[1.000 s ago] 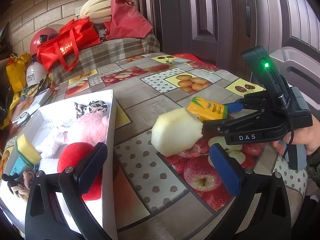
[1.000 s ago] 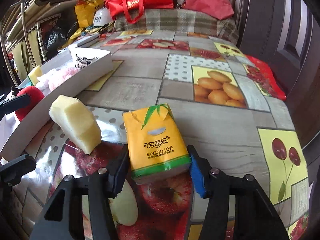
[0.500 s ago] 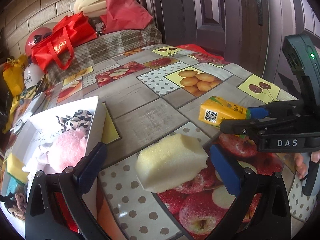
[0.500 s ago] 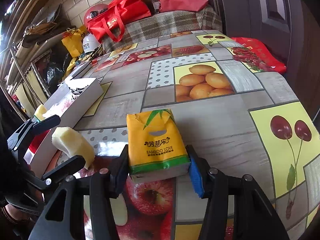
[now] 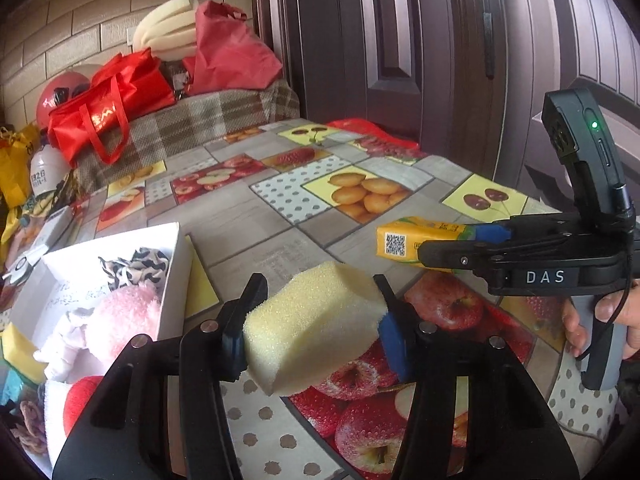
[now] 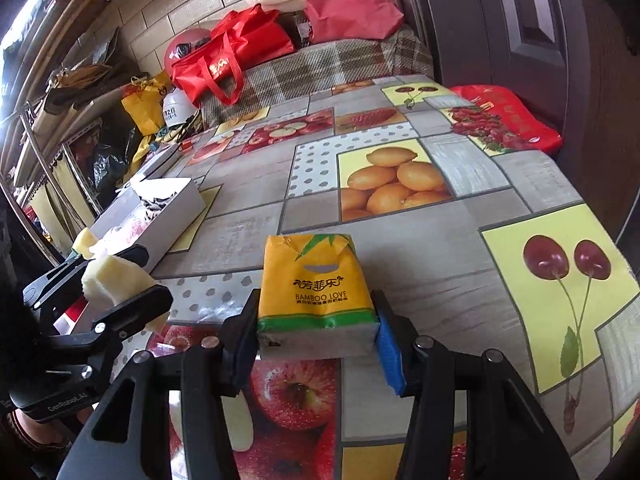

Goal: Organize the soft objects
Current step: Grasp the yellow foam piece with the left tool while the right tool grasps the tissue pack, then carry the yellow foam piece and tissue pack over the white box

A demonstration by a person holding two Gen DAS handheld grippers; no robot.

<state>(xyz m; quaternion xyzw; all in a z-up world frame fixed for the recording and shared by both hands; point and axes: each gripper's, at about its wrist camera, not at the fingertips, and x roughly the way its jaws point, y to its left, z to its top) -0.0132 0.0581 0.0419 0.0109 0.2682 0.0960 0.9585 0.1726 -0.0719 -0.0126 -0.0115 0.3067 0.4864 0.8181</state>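
Observation:
A pale yellow foam sponge (image 5: 308, 332) sits crosswise between the pads of my left gripper (image 5: 318, 314). The jaws are closing and both pads press into its ends. My right gripper (image 6: 316, 322) is shut on a yellow and green tissue pack (image 6: 316, 292) and its jaws are still tightening. It grips the pack by its near end, just above the fruit-print tablecloth (image 6: 400, 224). In the left wrist view the right gripper (image 5: 460, 246) and the tissue pack (image 5: 416, 236) are to the right of the sponge. The white box (image 5: 176, 280) stands to the left.
The box holds a pink plush (image 5: 124, 316), a red ball (image 5: 80, 400), a zebra-print cloth (image 5: 136, 264) and other soft items. Red bags (image 5: 108, 108) lie on a plaid-covered bench beyond the table. A dark door (image 5: 400, 40) is at the right. A hand (image 5: 600, 312) holds the right gripper.
The left jaws stood wide open around the sponge and have now closed onto it. The right gripper has rolled, so the tissue pack sits squarer between its fingers.

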